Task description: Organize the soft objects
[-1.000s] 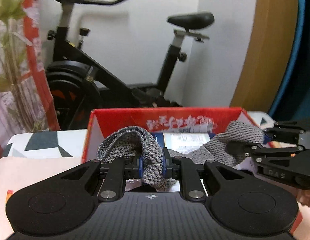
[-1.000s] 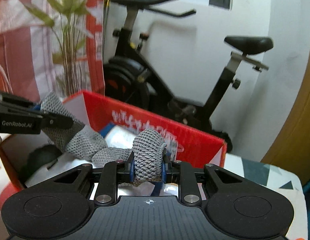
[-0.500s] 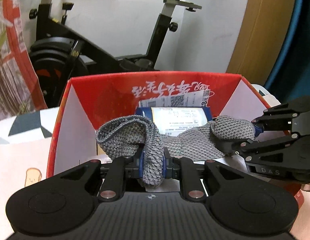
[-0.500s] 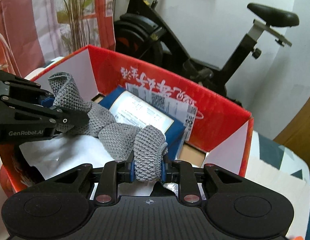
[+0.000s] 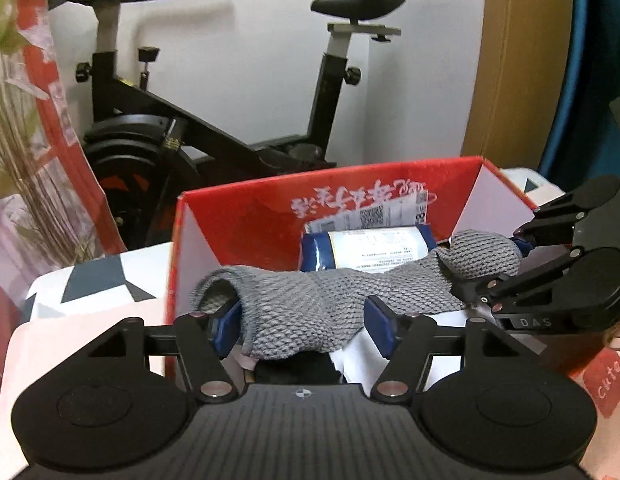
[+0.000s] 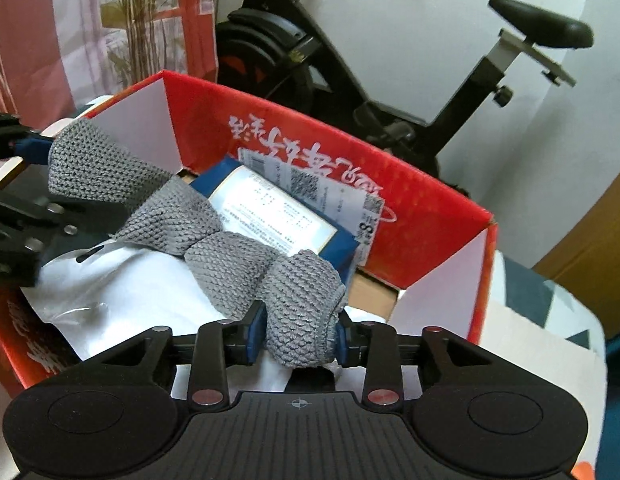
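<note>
grey knit cloth (image 5: 310, 312) lies draped in red box (image 5: 238, 224), soft, light, limp; best pinched at its ends. left gripper (image 5: 304, 326) jaws just opened, released; right gripper (image 6: 298, 330) loosening, pads touching cloth.

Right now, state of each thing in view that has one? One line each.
left gripper: jaws just opened, pads off the cloth.
right gripper: jaws just opening, pads at the cloth's sides.
grey knit cloth: twisted, draped inside the box.
red box: open-topped, part filled.
blue packet: lying tilted in the box.
</note>
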{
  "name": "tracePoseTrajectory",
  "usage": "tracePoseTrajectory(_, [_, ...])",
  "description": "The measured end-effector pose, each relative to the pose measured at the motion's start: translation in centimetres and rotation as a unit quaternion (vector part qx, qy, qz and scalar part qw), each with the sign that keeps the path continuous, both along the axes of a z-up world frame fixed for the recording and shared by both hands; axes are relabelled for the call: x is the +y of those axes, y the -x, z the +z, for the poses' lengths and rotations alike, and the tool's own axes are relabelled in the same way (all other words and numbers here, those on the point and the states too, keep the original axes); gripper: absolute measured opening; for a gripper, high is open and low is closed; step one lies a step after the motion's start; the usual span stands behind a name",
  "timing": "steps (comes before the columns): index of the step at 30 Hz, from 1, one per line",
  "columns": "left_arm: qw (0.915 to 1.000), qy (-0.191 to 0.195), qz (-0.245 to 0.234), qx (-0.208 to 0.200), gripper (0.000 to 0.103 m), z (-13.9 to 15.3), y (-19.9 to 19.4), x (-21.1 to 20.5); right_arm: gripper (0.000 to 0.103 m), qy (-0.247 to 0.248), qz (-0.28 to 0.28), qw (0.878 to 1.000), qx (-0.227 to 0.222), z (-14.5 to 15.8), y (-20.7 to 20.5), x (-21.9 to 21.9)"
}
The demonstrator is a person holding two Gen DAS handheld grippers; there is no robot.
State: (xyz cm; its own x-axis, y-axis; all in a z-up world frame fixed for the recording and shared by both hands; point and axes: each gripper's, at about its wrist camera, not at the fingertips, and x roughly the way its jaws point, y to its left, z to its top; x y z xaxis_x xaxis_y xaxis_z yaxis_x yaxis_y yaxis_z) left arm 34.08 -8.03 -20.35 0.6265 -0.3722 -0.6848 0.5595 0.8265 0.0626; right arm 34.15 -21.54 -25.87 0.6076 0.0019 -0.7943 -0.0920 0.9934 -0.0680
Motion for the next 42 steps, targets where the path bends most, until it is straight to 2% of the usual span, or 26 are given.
tracePoseTrajectory(2, [0.9999, 0.014, 0.003, -0.008, 0.078, 0.8, 0.4, 0.7, 0.044, 0.008, -0.005, 1.000, -0.009, 0.5, 0.4, 0.1])
tracePoseTrajectory(4, [0.9993, 0.026, 0.010, -0.023, 0.087, 1.7, 0.9, 1.2, 0.063, 0.008, -0.006, 1.000, -0.020, 1.2, 1.0, 0.0])
tracePoseTrajectory(7, [0.9978, 0.053, 0.015, -0.035, 0.094, 2.9, 1.5, 1.7, 0.068, 0.012, 0.000, 0.999, -0.032, 2.2, 2.0, -0.1])
tracePoseTrajectory(9, [0.9965, 0.070, 0.019, -0.041, 0.103, 3.7, 2.1, 2.0, 0.074, 0.012, -0.004, 0.999, -0.039, 2.8, 2.6, -0.4])
tracePoseTrajectory(15, [0.9955, 0.058, 0.030, -0.068, 0.103, 5.3, 3.9, 1.6, 0.103, 0.000, -0.020, 0.996, -0.086, 5.2, 5.3, -1.2])
tracePoseTrajectory(20, [0.9934, 0.046, 0.057, -0.088, 0.103, 6.4, 5.9, 1.8, 0.103, -0.027, -0.036, 0.991, -0.127, 7.6, 7.7, -1.5])
tracePoseTrajectory(26, [0.9870, 0.066, 0.086, -0.118, 0.103, 8.3, 9.1, 3.4, 0.103, -0.052, -0.056, 0.982, -0.173, 9.9, 11.0, -1.1])
tracePoseTrajectory(34, [0.9809, 0.115, 0.124, -0.096, 0.103, 10.1, 12.7, 5.8, 0.103, -0.099, -0.082, 0.962, -0.240, 12.4, 16.5, -0.3])
tracePoseTrajectory(37, [0.9783, 0.122, 0.136, -0.098, 0.103, 10.8, 14.5, 6.5, 0.103, -0.111, -0.090, 0.957, -0.253, 13.0, 18.4, 0.2])
tracePoseTrajectory(42, [0.9758, 0.109, 0.160, -0.103, 0.103, 12.3, 17.3, 6.9, 0.103, -0.131, -0.103, 0.949, -0.268, 14.0, 21.7, 1.0])
